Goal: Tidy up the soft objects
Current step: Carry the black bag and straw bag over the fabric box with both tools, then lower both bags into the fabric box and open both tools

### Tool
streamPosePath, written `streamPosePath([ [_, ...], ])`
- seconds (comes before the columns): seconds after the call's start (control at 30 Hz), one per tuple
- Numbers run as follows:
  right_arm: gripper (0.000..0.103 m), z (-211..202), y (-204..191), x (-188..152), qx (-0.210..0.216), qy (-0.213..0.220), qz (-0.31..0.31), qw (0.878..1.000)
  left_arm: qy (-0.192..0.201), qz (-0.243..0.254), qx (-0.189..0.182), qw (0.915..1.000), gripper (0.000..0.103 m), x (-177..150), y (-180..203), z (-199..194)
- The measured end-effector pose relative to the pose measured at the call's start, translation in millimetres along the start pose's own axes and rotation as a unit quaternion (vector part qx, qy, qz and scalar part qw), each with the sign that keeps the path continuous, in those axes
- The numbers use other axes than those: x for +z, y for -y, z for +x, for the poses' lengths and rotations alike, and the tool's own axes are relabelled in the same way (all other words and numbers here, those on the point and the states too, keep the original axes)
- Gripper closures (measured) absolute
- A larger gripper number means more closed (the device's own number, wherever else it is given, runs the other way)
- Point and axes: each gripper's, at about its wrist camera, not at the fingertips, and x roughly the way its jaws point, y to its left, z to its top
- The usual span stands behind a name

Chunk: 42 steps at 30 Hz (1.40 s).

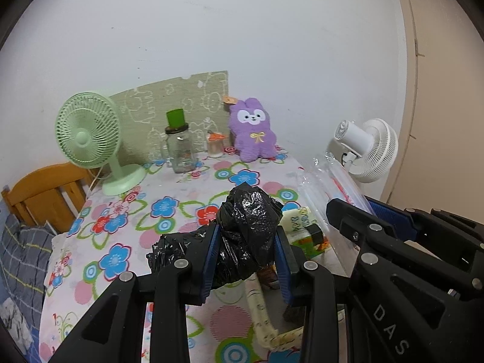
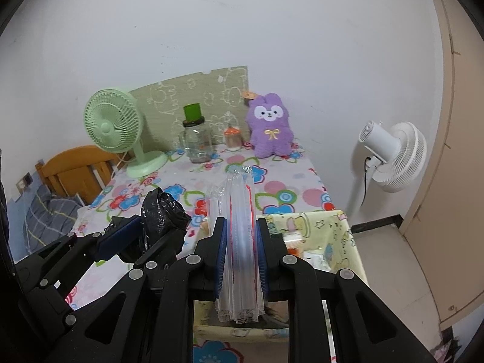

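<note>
While the left gripper [image 1: 246, 260] clamps a crumpled black plastic bag [image 1: 248, 230] and the right gripper [image 2: 242, 254] a clear plastic-bag stack [image 2: 240, 242], the yellow printed fabric bin [image 2: 335, 236] is found directly below both.

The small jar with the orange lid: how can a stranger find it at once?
Look along the back of the flowered table, against the wall. Between the big glass jar and the purple plush rabbit stands the small jar: shortest there, orange-topped.

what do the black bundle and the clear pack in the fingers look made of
Black bundle: thin plastic film, glossy, likely a bin bag, judging by crinkles and sharp highlights. Clear pack: transparent soft plastic, stacked layers with red lines, probably zip bags.
</note>
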Motion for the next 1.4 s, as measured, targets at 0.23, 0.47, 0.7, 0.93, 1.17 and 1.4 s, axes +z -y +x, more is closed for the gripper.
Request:
streamPosePath([
  [0.23, 0.081, 9.7, 22.8, -4.2, -0.017, -0.012, 0.01, 1.0, -0.011, 0.009, -0.019, 0.9997, 0.068, -0.8, 19.1, 16.4],
  [0.47, 0.081, 19.4, 42.6, -8.7, -0.029, -0.025, 0.023, 0.999, -0.025, 0.021, -0.033, 0.9989, 0.067, -2.2, 34.6, 31.3],
  [0.7, 0.081, 28.4, 59.8, -17.0, -0.041, -0.039, 0.044, 0.997, -0.043, 0.043, -0.057, 0.9965, 0.067, -4.6, 50.3, 49.8],
  [0.93, 0.081, 34.6, 77.1, -26.6, -0.059, -0.056, 0.062, 0.995, -0.059, 0.059, -0.083, 0.9931, 0.065, -9.2, 68.1, 63.2],
  [1.17, 0.082, 43.0, 83.1, -32.9, -0.058, -0.071, 0.066, 0.994, -0.081, 0.063, -0.074, 0.9919, 0.061, -14.5, 70.8, 71.7],
  [1.4, 0.082, 53.8, 84.4, -32.8, -0.053, -0.079, 0.07, 0.993, -0.092, 0.077, -0.087, 0.989, 0.023, -19.0, 70.5, 68.7],
])
